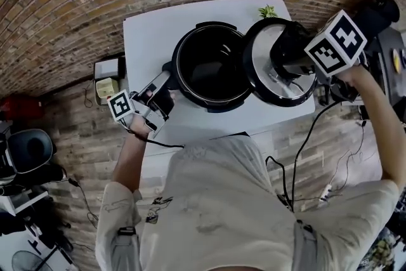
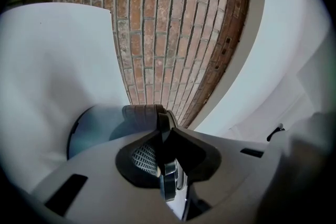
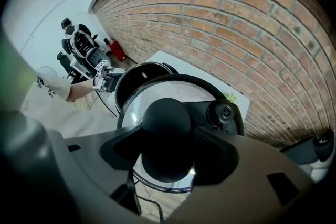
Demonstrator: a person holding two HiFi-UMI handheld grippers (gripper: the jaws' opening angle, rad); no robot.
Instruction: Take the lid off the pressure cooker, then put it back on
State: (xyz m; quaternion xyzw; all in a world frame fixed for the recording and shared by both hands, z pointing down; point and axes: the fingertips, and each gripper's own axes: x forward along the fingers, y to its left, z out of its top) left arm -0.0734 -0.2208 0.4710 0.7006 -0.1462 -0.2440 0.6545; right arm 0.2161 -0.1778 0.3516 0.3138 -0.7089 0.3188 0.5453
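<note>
**A:** Start from the left. What is the left gripper [image 1: 158,98] doing?

**B:** Its jaws are nearly together, pinched on the thin black side handle [image 2: 164,134] of the pressure cooker [image 1: 212,103]. It points roughly level, bracing the pot on the white table [image 1: 152,28].

**A:** And the pot itself?

**B:** Open, with its dark inside bare. It stands about mid-table.

**A:** So the lid is off. Where is it?

**B:** The lid [image 1: 259,65] is to the right of the opening, close by the pot's right rim, apparently clear of the table. The right gripper [image 1: 285,55] carries it from above, pointing steeply down. Its jaws stand fairly wide, clamped on either side of the round black knob [image 3: 167,131].

**A:** Is it heading away or coming back?

**B:** I cannot tell from this. I'd judge the removal half done and the refit still ahead.

**A:** How should the refit go?

**B:** Keep the knob squeezed firmly, because a round knob could let the lid swing or roll in the grip. Bring the lid level over the opening and centre its rim on the pot's rim before lowering. Set it down flat, not edge first. Any locking turn will probably push the pot round, so the left grip on the handle should hold against it.

**A:** Anything nearby to avoid?

**B:** A small green sprig [image 1: 268,11] lies at the table's far edge, apart from the lid.
</note>
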